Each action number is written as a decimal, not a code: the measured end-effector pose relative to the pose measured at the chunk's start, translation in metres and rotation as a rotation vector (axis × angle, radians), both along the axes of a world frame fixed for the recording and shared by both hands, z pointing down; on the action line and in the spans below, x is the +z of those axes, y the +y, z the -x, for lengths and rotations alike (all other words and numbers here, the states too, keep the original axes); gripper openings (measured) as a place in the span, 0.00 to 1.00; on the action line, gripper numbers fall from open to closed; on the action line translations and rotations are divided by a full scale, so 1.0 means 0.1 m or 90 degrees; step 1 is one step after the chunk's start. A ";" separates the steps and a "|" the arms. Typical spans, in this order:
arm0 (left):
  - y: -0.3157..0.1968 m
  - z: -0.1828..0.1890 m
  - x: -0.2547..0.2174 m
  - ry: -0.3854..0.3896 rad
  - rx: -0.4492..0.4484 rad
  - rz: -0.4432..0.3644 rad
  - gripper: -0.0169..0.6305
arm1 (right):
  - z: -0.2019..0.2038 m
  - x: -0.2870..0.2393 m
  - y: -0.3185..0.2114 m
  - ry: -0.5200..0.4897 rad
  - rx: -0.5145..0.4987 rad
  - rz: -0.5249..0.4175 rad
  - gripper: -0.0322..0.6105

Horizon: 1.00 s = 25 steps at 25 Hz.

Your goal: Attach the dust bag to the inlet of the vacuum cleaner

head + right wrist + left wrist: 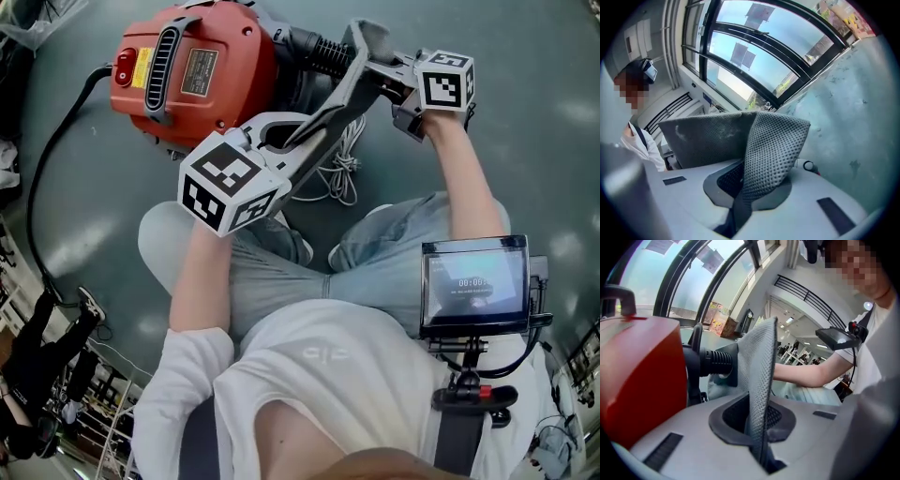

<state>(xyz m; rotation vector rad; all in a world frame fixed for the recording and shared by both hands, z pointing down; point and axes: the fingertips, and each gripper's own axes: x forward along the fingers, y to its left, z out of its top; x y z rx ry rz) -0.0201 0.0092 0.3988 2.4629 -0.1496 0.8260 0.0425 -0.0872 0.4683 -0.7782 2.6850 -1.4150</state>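
Observation:
The red vacuum cleaner (pixel 192 70) lies on the floor, and its black ribbed inlet (pixel 319 47) points right. The grey mesh dust bag (pixel 373 37) hangs just right of the inlet. My left gripper (pixel 361 54) reaches up from the lower left and is shut on the bag's fabric. In the left gripper view the bag (pixel 759 366) stands pinched edge-on between the jaws (pixel 761 446), beside the inlet (pixel 715 362) and the red body (pixel 637 376). My right gripper (pixel 394 70) comes in from the right. Its view shows it (pixel 740 206) shut on a fold of the bag (pixel 773 145).
A black power cable (pixel 42 169) curves from the vacuum's left side across the grey floor. A bundle of white cord (pixel 342 169) lies below the inlet, near the person's knees (pixel 394 244). A small monitor (pixel 473 286) hangs at the person's chest.

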 end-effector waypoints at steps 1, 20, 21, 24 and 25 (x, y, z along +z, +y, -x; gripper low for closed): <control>0.00 0.00 0.02 -0.006 -0.008 -0.001 0.05 | 0.01 0.01 -0.02 0.001 0.004 0.002 0.09; -0.14 0.07 -0.10 -0.004 -0.091 -0.027 0.05 | -0.74 -0.02 0.10 0.207 -0.062 -0.033 0.42; -0.14 0.08 -0.10 0.000 -0.096 -0.022 0.05 | -0.91 -0.11 0.01 0.206 -0.016 -0.046 0.42; -0.15 0.07 -0.09 0.007 -0.108 -0.011 0.05 | -1.07 -0.68 -0.06 0.145 0.032 -0.169 0.42; -0.15 0.06 -0.09 0.007 -0.108 -0.010 0.05 | -1.01 -0.84 -0.03 0.172 0.010 -0.247 0.42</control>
